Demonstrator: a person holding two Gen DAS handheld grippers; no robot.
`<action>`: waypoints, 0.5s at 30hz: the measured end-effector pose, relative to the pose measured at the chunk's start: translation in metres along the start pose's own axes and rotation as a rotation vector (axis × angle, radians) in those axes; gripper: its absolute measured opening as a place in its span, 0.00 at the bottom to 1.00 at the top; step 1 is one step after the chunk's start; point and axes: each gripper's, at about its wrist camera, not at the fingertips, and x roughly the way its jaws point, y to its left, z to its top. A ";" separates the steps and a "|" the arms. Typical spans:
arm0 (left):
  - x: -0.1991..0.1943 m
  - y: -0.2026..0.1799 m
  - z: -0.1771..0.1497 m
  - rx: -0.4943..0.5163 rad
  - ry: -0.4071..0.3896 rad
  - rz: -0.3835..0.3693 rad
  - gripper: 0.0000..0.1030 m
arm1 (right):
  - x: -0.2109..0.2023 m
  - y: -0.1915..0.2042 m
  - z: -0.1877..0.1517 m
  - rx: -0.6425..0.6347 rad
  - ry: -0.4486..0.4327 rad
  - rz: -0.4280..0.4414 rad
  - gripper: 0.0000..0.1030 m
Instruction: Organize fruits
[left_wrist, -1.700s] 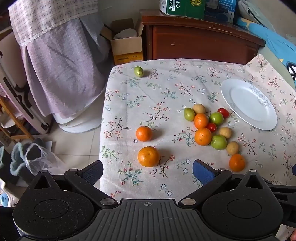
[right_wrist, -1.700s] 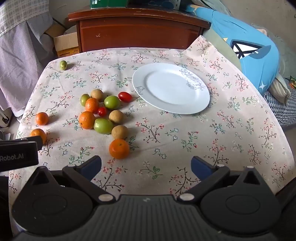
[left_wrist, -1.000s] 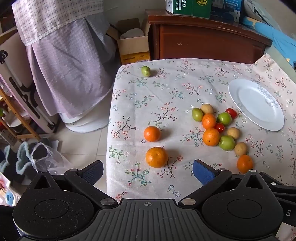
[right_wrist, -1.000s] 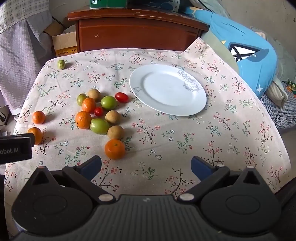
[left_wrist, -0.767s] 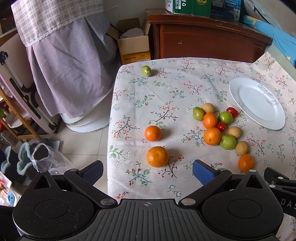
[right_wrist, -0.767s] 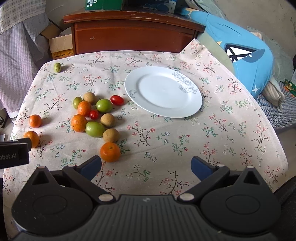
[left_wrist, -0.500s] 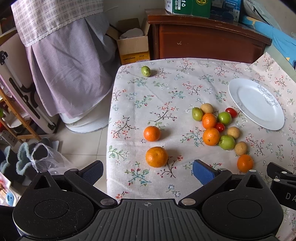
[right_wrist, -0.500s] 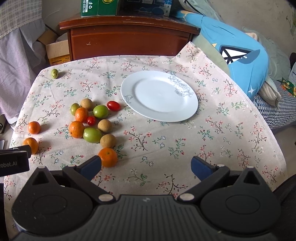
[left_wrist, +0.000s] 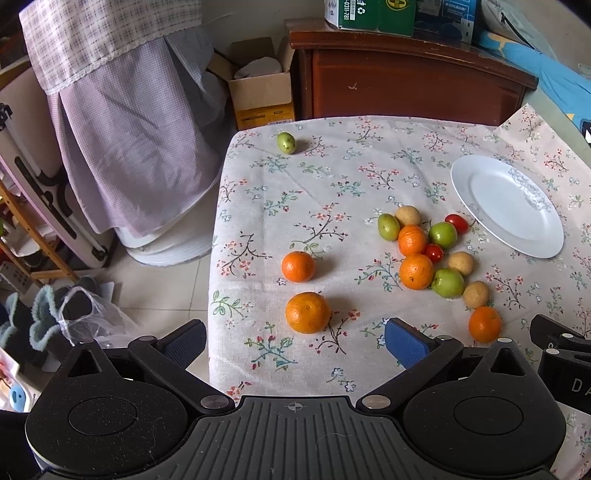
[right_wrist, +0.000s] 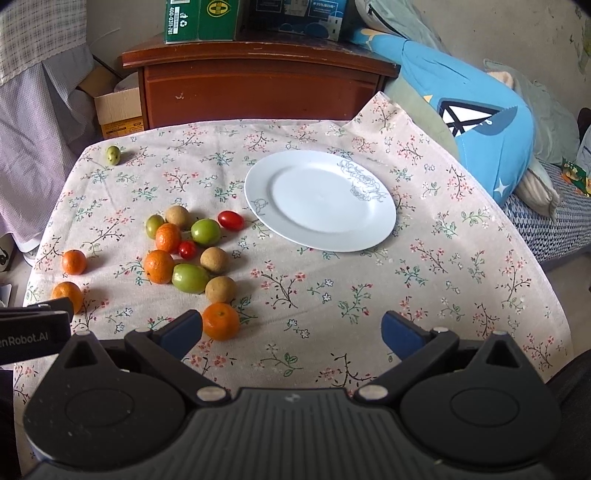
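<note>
A cluster of oranges, green fruits, brown fruits and red tomatoes (left_wrist: 424, 247) (right_wrist: 184, 251) lies on the floral tablecloth left of an empty white plate (left_wrist: 506, 206) (right_wrist: 319, 201). Two oranges (left_wrist: 307, 312) (left_wrist: 298, 266) lie apart near the table's left edge. One orange (right_wrist: 221, 320) lies nearest my right gripper. A lone green fruit (left_wrist: 286, 142) (right_wrist: 113, 155) sits at the far left corner. My left gripper (left_wrist: 295, 338) is open and empty above the front left edge. My right gripper (right_wrist: 291, 328) is open and empty above the front edge.
A brown wooden cabinet (right_wrist: 258, 81) with boxes on top stands behind the table. A cardboard box (left_wrist: 260, 98) and a purple draped cloth (left_wrist: 129, 122) stand at the left. A blue plush (right_wrist: 472, 122) lies at the right. The table's left edge (left_wrist: 216, 236) drops to a tiled floor.
Both grippers have drawn back and risen a little, so the table looks smaller and farther. The fruits and the plate have not moved. Both grippers stay open.
</note>
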 end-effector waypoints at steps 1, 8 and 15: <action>0.000 0.000 0.000 -0.001 0.000 -0.001 1.00 | -0.001 0.000 0.000 0.000 -0.002 0.001 0.99; 0.000 0.000 0.001 -0.001 -0.003 -0.007 1.00 | -0.002 0.003 0.000 -0.009 -0.008 0.001 0.99; -0.001 -0.001 0.000 0.001 -0.008 -0.015 1.00 | -0.004 0.003 0.001 -0.009 -0.014 0.007 0.99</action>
